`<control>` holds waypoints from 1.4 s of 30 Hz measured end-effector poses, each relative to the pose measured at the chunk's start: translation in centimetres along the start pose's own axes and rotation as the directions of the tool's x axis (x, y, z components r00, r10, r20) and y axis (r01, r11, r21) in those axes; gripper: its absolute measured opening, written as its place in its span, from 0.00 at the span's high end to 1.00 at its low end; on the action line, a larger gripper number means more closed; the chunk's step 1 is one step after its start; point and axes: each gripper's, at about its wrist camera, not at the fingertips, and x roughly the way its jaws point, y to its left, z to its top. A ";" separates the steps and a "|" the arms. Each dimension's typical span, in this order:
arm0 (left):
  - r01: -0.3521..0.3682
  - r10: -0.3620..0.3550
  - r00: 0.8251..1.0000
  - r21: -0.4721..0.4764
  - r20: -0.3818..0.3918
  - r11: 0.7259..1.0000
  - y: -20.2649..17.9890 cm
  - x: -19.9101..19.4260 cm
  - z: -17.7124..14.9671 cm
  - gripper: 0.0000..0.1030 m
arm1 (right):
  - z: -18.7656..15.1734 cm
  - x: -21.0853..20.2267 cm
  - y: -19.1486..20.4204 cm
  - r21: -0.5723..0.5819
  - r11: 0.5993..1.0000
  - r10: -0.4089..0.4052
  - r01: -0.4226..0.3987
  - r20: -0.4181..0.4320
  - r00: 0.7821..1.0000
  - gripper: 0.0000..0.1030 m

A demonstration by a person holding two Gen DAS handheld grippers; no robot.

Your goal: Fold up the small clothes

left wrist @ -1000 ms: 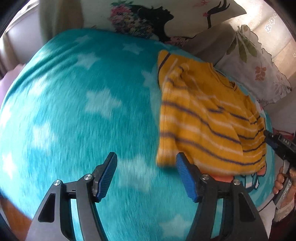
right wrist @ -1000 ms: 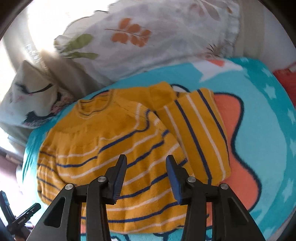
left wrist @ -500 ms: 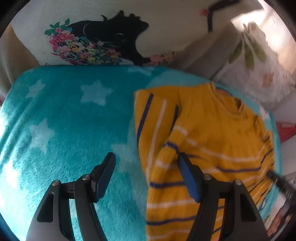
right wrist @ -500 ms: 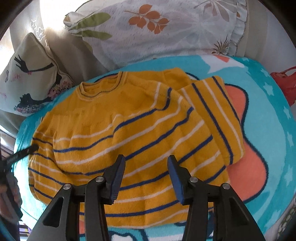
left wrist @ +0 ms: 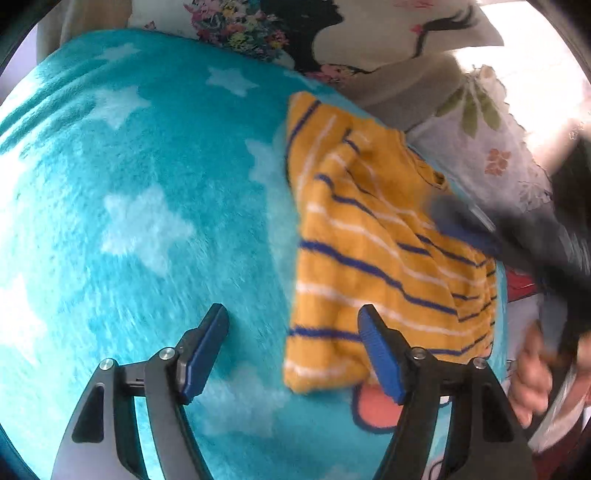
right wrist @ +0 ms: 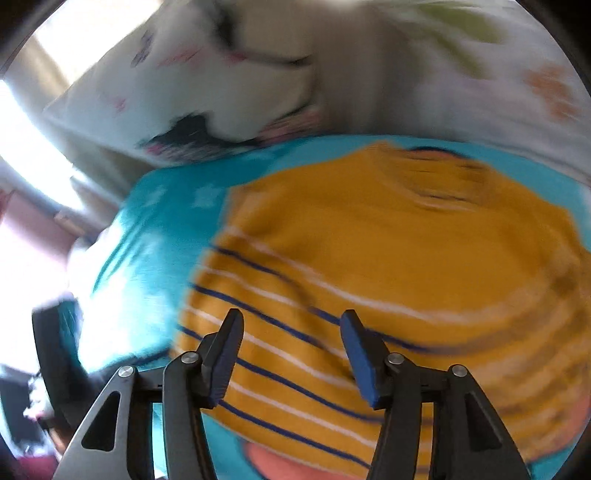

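Observation:
A small yellow sweater (left wrist: pixel 373 254) with blue and white stripes lies flat on a turquoise star blanket (left wrist: pixel 140 192), its sleeves folded in. My left gripper (left wrist: pixel 293 354) is open and empty, just above the blanket at the sweater's lower left corner. My right gripper (right wrist: pixel 290 358) is open and empty, low over the sweater's (right wrist: pixel 388 266) striped lower part. The right gripper also shows, blurred, over the sweater's right side in the left wrist view (left wrist: pixel 465 229).
Patterned pillows (left wrist: pixel 369 33) lean along the far edge of the blanket, a floral one (left wrist: pixel 491 147) at the right. An orange shape (left wrist: pixel 373 410) is printed on the blanket under the sweater's hem. The blanket (right wrist: pixel 155 240) drops off at the left in the right wrist view.
My left gripper has pulled back toward the sweater's hem corner. My right gripper has swung left and come closer over the sweater. Both stayed open.

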 end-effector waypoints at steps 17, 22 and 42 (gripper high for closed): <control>0.183 -0.182 0.983 -0.072 0.015 0.980 -0.1 -1.2 -1.5 0.84 | 1.8 11.3 10.6 -0.450 0.815 -0.471 0.364 -0.149 0.870 0.82; 0.156 -0.155 0.986 -0.015 0.063 0.988 -3.7 -3.6 -2.1 0.84 | 0.9 6.4 8.6 -0.372 0.880 -0.344 0.296 -0.068 0.937 0.87; 0.043 -0.043 0.998 0.011 0.041 0.999 -18.0 -0.8 -7.0 0.66 | -3.8 -14.0 -26.9 0.146 0.984 -0.119 0.100 0.131 0.984 0.88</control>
